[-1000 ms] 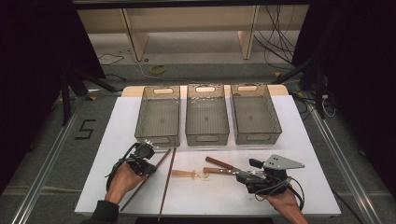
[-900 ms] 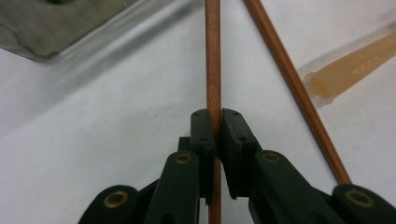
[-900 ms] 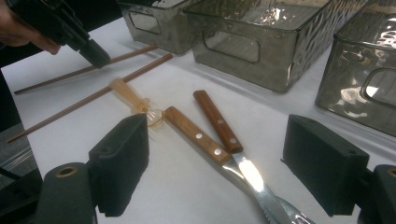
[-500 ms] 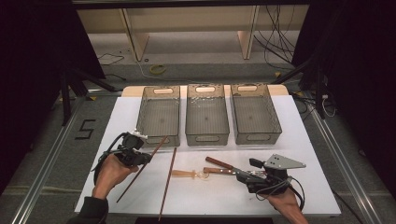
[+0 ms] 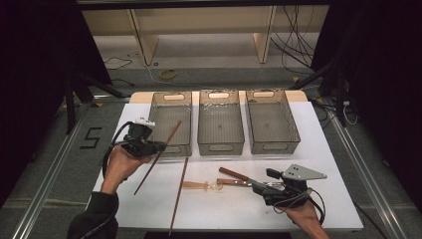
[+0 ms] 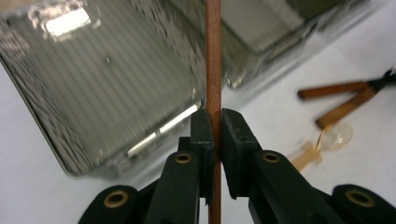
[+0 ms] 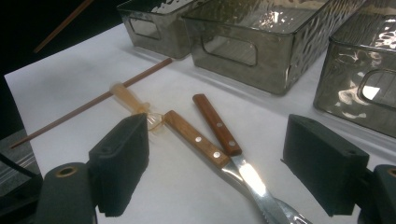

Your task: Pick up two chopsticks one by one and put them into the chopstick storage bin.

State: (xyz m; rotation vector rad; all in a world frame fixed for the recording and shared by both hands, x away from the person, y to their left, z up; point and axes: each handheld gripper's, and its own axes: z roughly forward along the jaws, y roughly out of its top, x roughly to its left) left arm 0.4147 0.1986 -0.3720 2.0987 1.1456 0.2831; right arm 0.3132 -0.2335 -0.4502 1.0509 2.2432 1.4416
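Note:
My left gripper [image 5: 151, 146] is shut on a long brown chopstick [image 5: 171, 134], held in the air at the front of the left grey bin [image 5: 166, 148]. In the left gripper view the chopstick [image 6: 213, 56] runs straight up between the closed pads [image 6: 201, 135]. A second chopstick [image 5: 178, 195] lies on the white table. My right gripper [image 5: 259, 188] rests near the front right, open [image 7: 222, 156]. Two wood-handled knives [image 7: 217, 123] [image 7: 194, 137] lie between its jaws, untouched. A small amber plastic spoon [image 7: 128, 98] lies just beyond their handles.
Three grey translucent bins stand in a row at the back: the left one, the middle [image 5: 220, 147] and the right [image 5: 272, 145]. The table's white top [image 5: 318, 149] ends near my forearms. Dark floor and metal rails border both sides.
My left hand has risen and shifted up-left, lifting the chopstick off the table toward the left bin. The right gripper has stayed where it was.

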